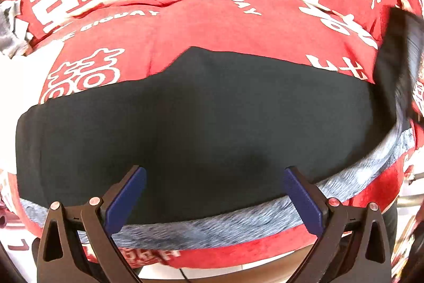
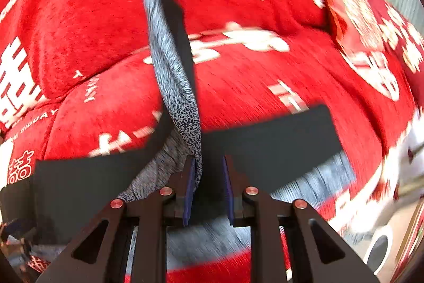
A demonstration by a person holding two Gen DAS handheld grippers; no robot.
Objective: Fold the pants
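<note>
**Left jaws wide over the pants, right jaws narrowed at a raised strip**

The left gripper (image 1: 214, 192) stands wide open and empty above the black pants (image 1: 185, 118), which lie spread on the red printed cover (image 1: 212, 25). The right gripper (image 2: 209, 177) is narrowed, with a small gap showing; a grey lining strip (image 2: 172, 65) rises against its left pad, though whether it is truly pinched I cannot tell.

Folding looks to be underway, not finished: one part is lifted and the main panel lies flat.

Only the right view shows the strip at the pads; the left view shows the broad panel and its grey edge (image 1: 212, 227).
</note>
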